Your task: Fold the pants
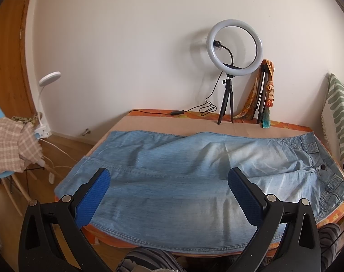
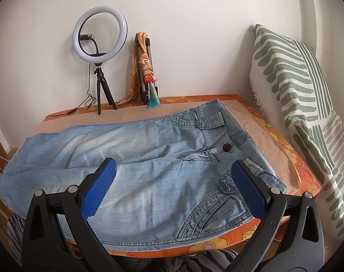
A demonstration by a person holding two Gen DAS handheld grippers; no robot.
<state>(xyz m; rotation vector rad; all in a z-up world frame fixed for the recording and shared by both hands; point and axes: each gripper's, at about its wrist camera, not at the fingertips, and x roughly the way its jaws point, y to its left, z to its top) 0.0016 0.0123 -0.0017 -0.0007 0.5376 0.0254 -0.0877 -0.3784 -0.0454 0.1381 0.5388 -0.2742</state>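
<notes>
Light blue denim pants (image 1: 172, 170) lie spread flat across the table, legs to the left and waistband with a dark button (image 2: 227, 147) to the right. My left gripper (image 1: 168, 176) hovers open above the legs near the table's front edge, blue pads (image 1: 244, 192) wide apart with nothing between them. In the right wrist view the same pants (image 2: 149, 158) fill the table. My right gripper (image 2: 173, 172) is open above the hip and front pocket (image 2: 217, 213), holding nothing.
The table (image 2: 292, 158) has an orange flowered cover under a tan cloth. A ring light on a tripod (image 1: 234, 47) and a folded tripod with a scarf (image 1: 266, 90) stand at the back wall. A striped cushion (image 2: 296, 104) leans at right. A chair with checked cloth (image 1: 10, 147) stands left.
</notes>
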